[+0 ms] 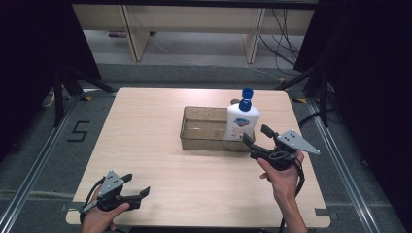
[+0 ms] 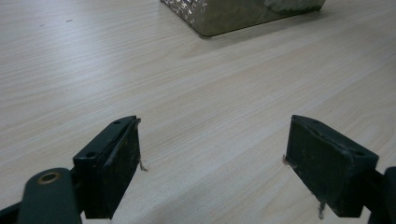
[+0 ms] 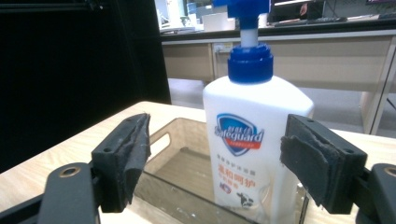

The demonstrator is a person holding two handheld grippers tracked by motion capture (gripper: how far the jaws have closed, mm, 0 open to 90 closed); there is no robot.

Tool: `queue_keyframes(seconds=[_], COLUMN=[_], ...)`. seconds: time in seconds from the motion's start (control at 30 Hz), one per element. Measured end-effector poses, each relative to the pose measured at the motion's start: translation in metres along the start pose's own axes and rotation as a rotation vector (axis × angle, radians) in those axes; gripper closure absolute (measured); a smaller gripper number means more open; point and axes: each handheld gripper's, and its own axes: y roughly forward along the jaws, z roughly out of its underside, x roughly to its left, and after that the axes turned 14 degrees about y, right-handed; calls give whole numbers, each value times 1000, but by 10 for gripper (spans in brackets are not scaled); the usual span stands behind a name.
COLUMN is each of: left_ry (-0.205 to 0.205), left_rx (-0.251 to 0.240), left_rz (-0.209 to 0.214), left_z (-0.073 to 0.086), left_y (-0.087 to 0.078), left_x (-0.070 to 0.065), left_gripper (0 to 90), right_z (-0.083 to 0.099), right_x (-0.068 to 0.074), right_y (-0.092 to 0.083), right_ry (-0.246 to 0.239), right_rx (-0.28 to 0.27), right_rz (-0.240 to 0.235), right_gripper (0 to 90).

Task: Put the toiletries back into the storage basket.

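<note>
A white pump bottle [image 1: 241, 122] with a blue cap stands upright in the right end of a clear brownish bin [image 1: 204, 141] on the wooden table. My right gripper [image 1: 254, 135] is open just in front of the bin's right end, its jaws spread wide. In the right gripper view the bottle [image 3: 254, 140] stands between and beyond the two jaws, apart from them, inside the bin [image 3: 182, 172]. My left gripper [image 1: 138, 185] is open near the table's front left edge, with nothing between its jaws. The left gripper view shows a corner of the bin [image 2: 224, 18] far ahead.
The light wooden table [image 1: 145, 126] has bare room to the left of the bin and across its front. Black curtains flank the scene, and desks and cables [image 1: 277, 39] stand on the floor behind. A "5" mark [image 1: 78, 131] is on the floor at left.
</note>
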Motion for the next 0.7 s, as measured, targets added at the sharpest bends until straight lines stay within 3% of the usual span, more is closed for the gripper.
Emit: queue_keyframes(seconds=[0.63,0.67,0.7], left_ry=[-6,-4,-3], left_rx=[-2,1,3], left_rz=[0,-1,0], left_z=[-1,-1,-1], left_y=[1,1,1], left_x=[1,1,2], left_gripper=[172,172,172], right_z=[20,24,24], right_x=[-6,-7,-10], right_y=[-1,1,1], right_ry=[18,49,28], right_rx=[29,38,41], right_rz=[-28,-20,-26], right_gripper=[181,174,173])
